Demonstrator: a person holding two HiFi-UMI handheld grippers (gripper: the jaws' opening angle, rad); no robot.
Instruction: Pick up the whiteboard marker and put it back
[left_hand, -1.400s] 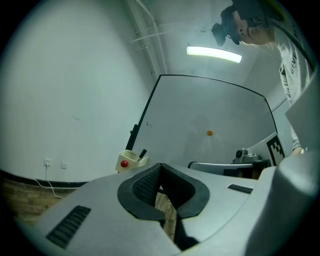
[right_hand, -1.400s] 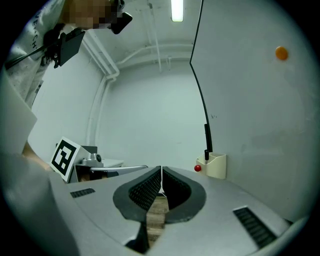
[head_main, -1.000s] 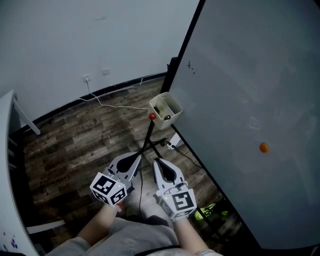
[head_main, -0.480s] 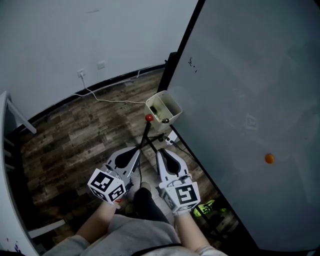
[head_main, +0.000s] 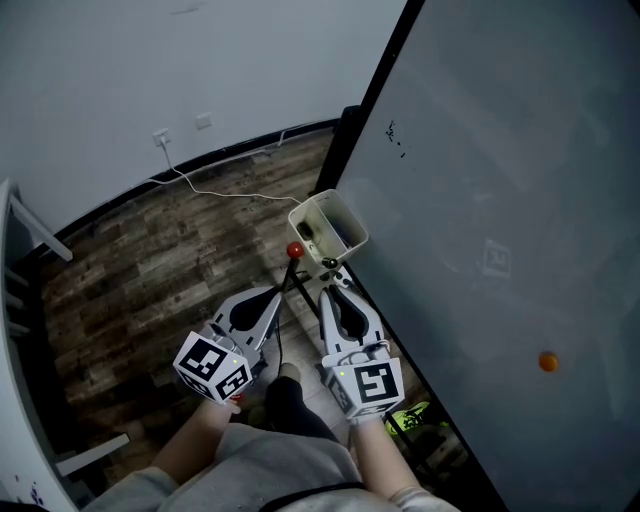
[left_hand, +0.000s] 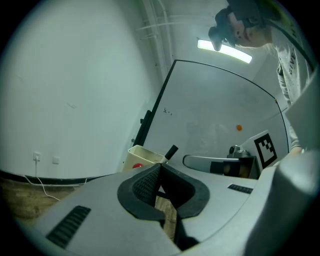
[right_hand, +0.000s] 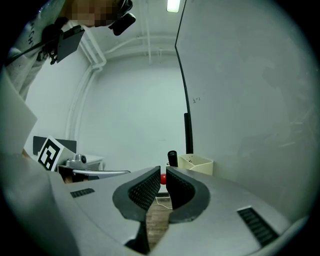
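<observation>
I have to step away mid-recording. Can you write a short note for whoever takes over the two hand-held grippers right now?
Left hand-held gripper: jaws together, empty.
Right hand-held gripper: jaws a slit apart, empty.
Both point towards the cream box beside the whiteboard.
A black marker end pokes up from that box.
Done: nothing gripped yet.
Left: take the marker, then put it back.
</observation>
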